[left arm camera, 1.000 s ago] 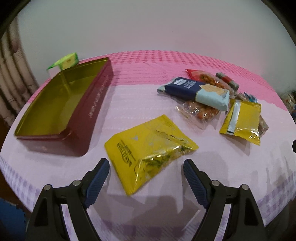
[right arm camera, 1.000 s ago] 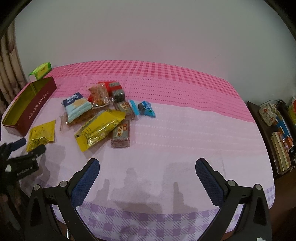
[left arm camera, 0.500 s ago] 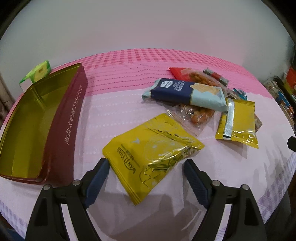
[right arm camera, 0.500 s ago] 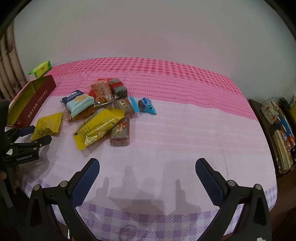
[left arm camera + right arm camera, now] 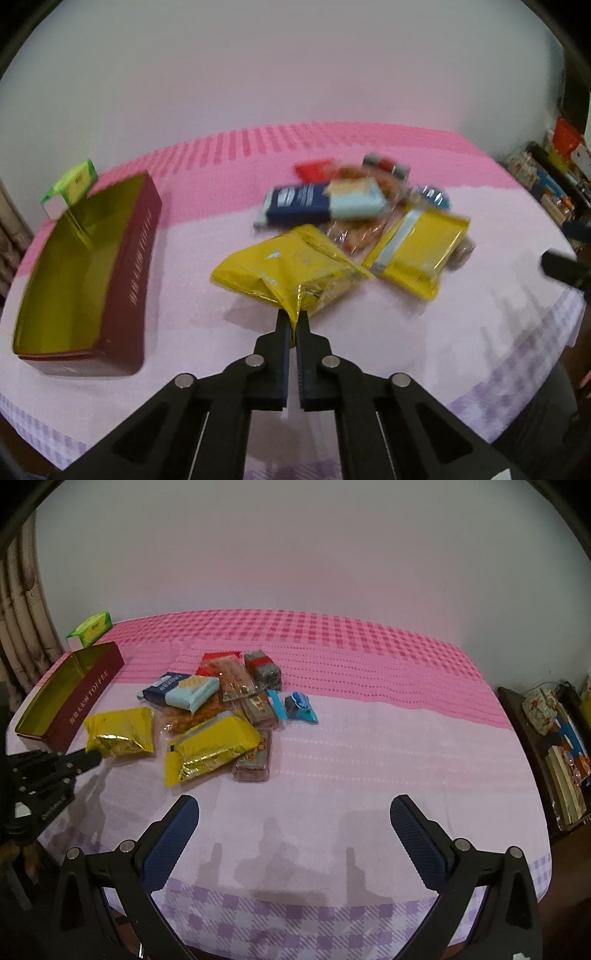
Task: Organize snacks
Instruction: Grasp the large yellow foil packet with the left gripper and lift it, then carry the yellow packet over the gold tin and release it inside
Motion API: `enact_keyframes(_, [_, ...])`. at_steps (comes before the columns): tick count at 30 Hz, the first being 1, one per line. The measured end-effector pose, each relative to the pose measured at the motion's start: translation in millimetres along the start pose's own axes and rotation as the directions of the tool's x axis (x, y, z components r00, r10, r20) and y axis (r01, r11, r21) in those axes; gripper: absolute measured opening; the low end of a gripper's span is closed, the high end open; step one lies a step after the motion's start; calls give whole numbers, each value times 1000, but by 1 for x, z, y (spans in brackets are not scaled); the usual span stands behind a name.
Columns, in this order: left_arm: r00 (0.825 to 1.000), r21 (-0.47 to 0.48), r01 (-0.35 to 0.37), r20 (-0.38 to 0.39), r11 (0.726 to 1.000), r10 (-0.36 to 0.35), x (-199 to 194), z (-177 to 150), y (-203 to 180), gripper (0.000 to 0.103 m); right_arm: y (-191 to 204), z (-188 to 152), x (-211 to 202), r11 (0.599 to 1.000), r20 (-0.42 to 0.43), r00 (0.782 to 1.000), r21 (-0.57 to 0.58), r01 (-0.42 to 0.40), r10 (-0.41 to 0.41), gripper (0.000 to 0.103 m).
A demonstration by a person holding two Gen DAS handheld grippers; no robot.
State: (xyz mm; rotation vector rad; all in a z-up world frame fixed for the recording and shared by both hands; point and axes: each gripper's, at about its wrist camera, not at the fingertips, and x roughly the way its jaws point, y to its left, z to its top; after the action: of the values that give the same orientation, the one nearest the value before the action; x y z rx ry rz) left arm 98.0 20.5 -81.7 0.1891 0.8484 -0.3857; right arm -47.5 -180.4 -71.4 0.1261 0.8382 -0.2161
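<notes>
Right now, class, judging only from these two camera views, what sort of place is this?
Probably a room in a home: a table under a pink checked tablecloth, loose snack packets beside an open toffee tin, and a cluttered side shelf against a plain wall.

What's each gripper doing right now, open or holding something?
Left gripper: shut on a corner of the yellow snack packet.
Right gripper: open, holding nothing, above the tablecloth.
</notes>
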Motion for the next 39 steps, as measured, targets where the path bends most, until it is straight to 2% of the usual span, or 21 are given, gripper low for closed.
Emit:
enact_keyframes(6, [996, 5, 13, 86, 1000, -13, -51, 29, -8, 2, -2, 0, -6, 1000, 6, 1000, 13, -2, 2, 103])
enact_keyframes(14, [982, -27, -58, 176, 998, 62, -114, 66, 2, 2, -3, 4, -23, 1000, 51, 999, 15, -13, 12, 103])
enact_keyframes(23, [938, -99, -178, 283, 979, 199, -185, 107, 29, 2, -6, 8, -39, 999, 80, 997, 30, -25, 22, 103])
enact_keyframes(28, [927, -136, -240, 262, 961, 269, -189, 109, 56, 2, -4, 9, -47, 999, 99, 995, 29, -30, 27, 103])
enact_keyframes(35, [914, -188, -322, 193, 928, 356, -169, 95, 95, 2, 0, 9, -47, 999, 99, 995, 17, -32, 31, 103])
enact_keyframes(39, [912, -204, -349, 152, 915, 382, -152, 84, 108, 2, 1, 8, -43, 999, 85, 996, 13, -29, 28, 103])
